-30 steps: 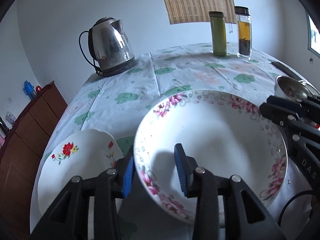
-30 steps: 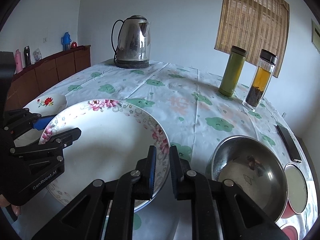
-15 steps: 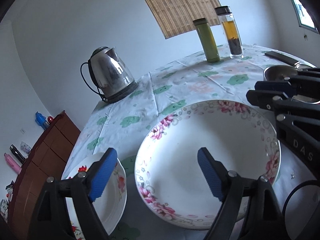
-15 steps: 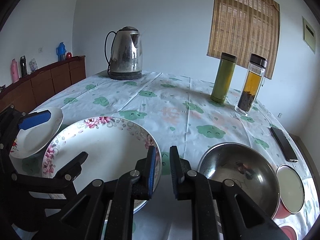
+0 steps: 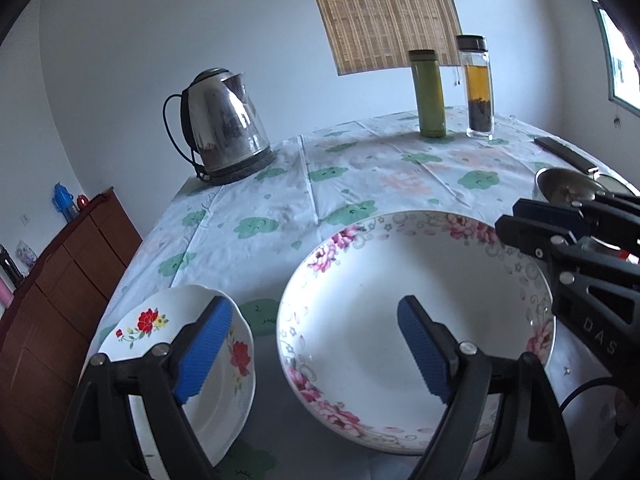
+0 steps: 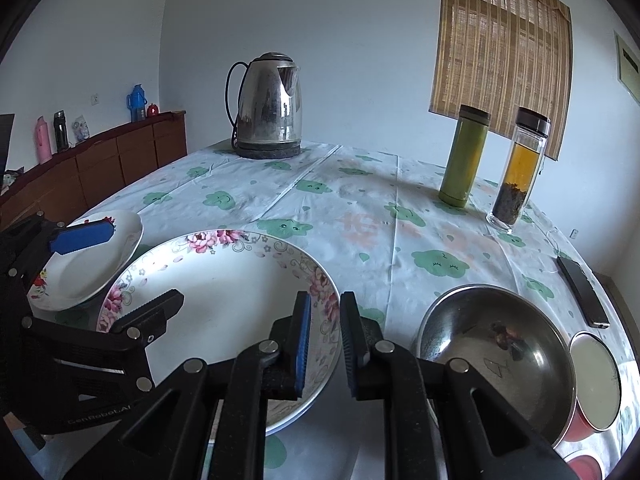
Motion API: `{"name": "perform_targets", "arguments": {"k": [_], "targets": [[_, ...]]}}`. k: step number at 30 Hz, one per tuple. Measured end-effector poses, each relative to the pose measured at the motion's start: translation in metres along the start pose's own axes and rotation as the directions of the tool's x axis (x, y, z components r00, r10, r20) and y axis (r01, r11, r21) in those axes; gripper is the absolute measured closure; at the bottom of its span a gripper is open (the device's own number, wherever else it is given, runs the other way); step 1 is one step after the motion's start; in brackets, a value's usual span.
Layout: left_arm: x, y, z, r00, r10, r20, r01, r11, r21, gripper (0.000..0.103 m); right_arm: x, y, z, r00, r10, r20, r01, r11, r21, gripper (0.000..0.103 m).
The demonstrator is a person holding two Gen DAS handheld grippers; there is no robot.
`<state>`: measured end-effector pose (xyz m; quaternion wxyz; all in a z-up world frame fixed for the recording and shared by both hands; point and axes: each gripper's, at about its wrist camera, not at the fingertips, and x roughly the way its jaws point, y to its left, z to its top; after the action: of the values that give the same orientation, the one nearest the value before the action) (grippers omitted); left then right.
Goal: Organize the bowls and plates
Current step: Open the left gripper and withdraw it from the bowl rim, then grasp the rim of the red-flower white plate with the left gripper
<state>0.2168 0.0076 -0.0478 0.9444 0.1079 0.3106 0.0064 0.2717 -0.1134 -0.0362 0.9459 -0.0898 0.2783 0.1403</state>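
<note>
A large white plate with pink flowers [image 5: 416, 320] [image 6: 224, 280] lies on the tablecloth. A small white plate with red flowers [image 5: 176, 344] [image 6: 88, 264] lies to its left. My left gripper [image 5: 308, 356] is open wide, its fingers straddling the large plate's left rim. My right gripper [image 6: 323, 344] grips the large plate's right rim between nearly closed jaws. A steel bowl [image 6: 496, 352] sits right of the large plate.
A steel kettle [image 6: 268, 108], a green flask [image 6: 464, 156] and a glass tea bottle [image 6: 520, 168] stand at the back. A dark phone [image 6: 582, 296] and a lidded red bowl [image 6: 592, 384] lie at the right. A wooden cabinet [image 6: 100, 168] stands left.
My left gripper let go of the large plate's left rim, opened wide and drew back. My right gripper stays shut on the right rim.
</note>
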Motion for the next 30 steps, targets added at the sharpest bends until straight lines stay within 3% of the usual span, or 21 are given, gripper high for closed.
{"name": "perform_targets", "arguments": {"k": [4,5,14,16,19,21,24,30], "targets": [[-0.001,0.011,0.001,1.000,-0.012,0.003,0.013,0.998,-0.055,0.016,-0.002,-0.004,0.001,1.000,0.016,0.022,-0.016,0.999,0.027,0.049],[-0.002,0.014,0.001,1.000,-0.011,0.003,0.011,0.997,-0.070,0.016,-0.003,-0.004,0.001,0.999,0.020,0.026,-0.021,0.999,0.031,0.047],[-0.023,0.058,0.001,0.998,0.042,0.048,-0.032,0.983,-0.181,0.013,-0.002,-0.001,0.002,0.997,0.077,-0.001,-0.077,0.995,0.056,0.047],[-0.029,0.077,-0.003,0.996,0.080,0.050,-0.068,0.976,-0.206,0.007,-0.008,0.005,0.006,0.996,0.086,0.005,-0.087,0.996,0.036,0.047],[-0.032,0.108,-0.014,0.991,0.131,0.038,-0.118,0.962,-0.247,0.007,-0.015,0.021,0.014,0.994,0.110,0.014,-0.110,0.994,-0.021,0.048],[-0.028,0.126,-0.022,0.984,0.179,0.013,-0.169,0.949,-0.265,0.007,-0.014,0.034,0.017,0.987,0.162,-0.012,-0.163,0.986,-0.034,0.054],[-0.025,0.146,-0.033,0.980,0.199,0.002,-0.189,0.932,-0.310,0.007,-0.008,0.059,0.018,0.979,0.199,-0.050,-0.202,0.977,-0.067,0.067],[-0.012,0.161,-0.043,0.995,0.090,-0.038,-0.097,0.919,-0.383,0.009,0.003,0.098,0.025,0.960,0.261,-0.098,-0.271,0.958,-0.099,0.070]]}}
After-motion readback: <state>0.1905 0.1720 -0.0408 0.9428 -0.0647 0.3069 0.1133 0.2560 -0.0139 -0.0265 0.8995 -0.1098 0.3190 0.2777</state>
